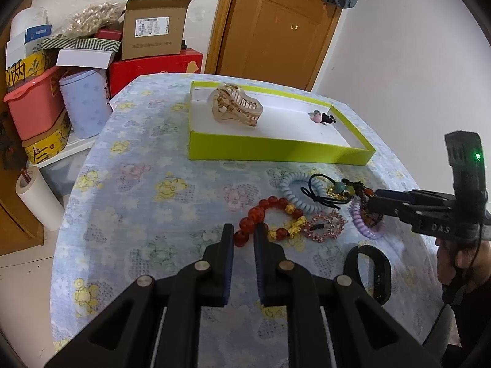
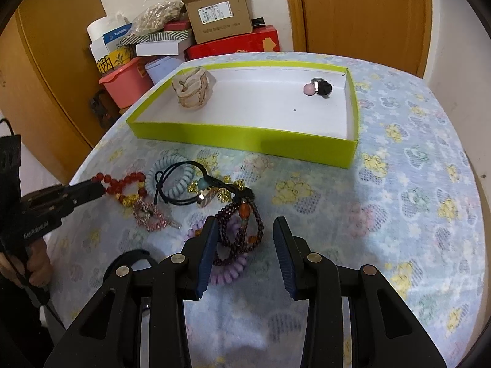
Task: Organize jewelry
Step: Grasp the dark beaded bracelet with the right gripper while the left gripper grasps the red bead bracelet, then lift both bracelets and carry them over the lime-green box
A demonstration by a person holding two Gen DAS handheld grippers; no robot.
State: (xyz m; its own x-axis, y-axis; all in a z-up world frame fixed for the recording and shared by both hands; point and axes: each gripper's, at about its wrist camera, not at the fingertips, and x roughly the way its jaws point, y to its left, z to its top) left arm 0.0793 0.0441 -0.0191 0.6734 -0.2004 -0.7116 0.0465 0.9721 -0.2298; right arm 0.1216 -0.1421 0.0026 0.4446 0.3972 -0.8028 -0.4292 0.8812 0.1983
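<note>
A red bead bracelet (image 1: pixel 277 207) with gold charms lies on the flowered tablecloth. My left gripper (image 1: pixel 244 230) is shut on its near beads; the right wrist view shows the left gripper (image 2: pixel 99 188) at the bracelet's (image 2: pixel 129 181) left end. My right gripper (image 2: pixel 245 225) stands open over a dark purple bead bracelet (image 2: pixel 242 233), which rests on a lilac spiral hair tie (image 2: pixel 228 271) close to the left finger. From the left wrist, the right gripper (image 1: pixel 377 202) reaches in from the right. The green tray (image 2: pixel 245 139) holds a beige claw clip (image 2: pixel 193 92) and a pink-and-black hair tie (image 2: pixel 317 87).
Between the grippers lie a pale blue spiral tie (image 2: pixel 172 178), a black elastic with beads (image 2: pixel 196 184) and a pink rhinestone clip (image 2: pixel 150 213). A black wristband (image 1: pixel 368 273) lies near the table's front. Boxes and tubs (image 1: pixel 76 70) are stacked beyond the left edge.
</note>
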